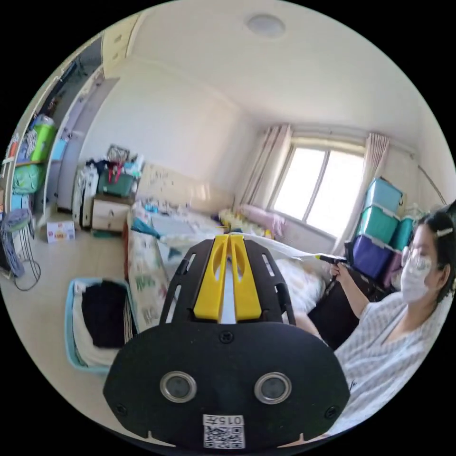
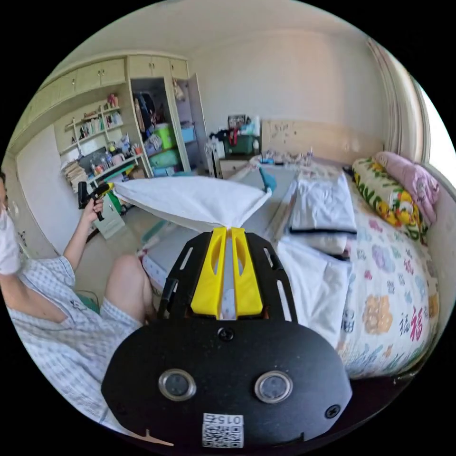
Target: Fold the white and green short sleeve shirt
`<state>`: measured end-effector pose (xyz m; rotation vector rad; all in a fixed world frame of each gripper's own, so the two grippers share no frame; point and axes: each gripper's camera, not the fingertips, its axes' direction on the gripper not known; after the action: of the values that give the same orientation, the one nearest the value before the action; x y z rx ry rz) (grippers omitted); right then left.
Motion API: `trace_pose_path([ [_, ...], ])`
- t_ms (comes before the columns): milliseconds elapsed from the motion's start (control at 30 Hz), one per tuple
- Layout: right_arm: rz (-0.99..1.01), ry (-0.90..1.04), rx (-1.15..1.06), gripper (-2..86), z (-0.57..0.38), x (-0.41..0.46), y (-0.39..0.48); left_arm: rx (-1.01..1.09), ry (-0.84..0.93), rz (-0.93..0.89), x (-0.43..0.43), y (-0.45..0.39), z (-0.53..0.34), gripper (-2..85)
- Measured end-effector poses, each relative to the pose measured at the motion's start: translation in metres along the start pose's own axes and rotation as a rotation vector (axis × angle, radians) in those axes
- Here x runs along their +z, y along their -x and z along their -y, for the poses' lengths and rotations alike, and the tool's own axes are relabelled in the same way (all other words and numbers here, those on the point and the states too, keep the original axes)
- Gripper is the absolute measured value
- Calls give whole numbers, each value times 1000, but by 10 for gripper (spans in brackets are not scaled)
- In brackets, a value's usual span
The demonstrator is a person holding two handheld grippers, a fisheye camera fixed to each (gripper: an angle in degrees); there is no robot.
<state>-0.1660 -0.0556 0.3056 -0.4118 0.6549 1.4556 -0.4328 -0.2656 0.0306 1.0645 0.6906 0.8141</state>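
Above the bed with the flower-printed quilt (image 2: 394, 304), the white short sleeve shirt of thin cloth (image 2: 194, 202) hangs stretched in the air between the two hands. The right gripper (image 2: 227, 232), black with yellow jaws, is clenched on one corner of the cloth, which fans out from its jaw tips toward the person's far hand. The left gripper (image 1: 229, 237) is likewise clamped on the opposite edge, the cloth running from it as a taut white band across to the other gripper (image 1: 330, 259) near the window. No green part of the shirt is plain to see from here. Folded white garments (image 2: 323, 209) lie on the bed, and a pale blue basket of clothes (image 1: 78, 327) stands on the floor. The step in hand looks like spreading the shirt taut; the next move calls for lowering it flat onto the bed, both corners level, before any fold.
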Motion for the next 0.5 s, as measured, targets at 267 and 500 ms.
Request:
trace_pose_path([
  [267,50,333,156,6,-118,184,3,-120,569,217,109,36,-138,-6],
  [500,8,362,160,8,-132,228,24,-158,539,256,120,30,-136,-5],
])
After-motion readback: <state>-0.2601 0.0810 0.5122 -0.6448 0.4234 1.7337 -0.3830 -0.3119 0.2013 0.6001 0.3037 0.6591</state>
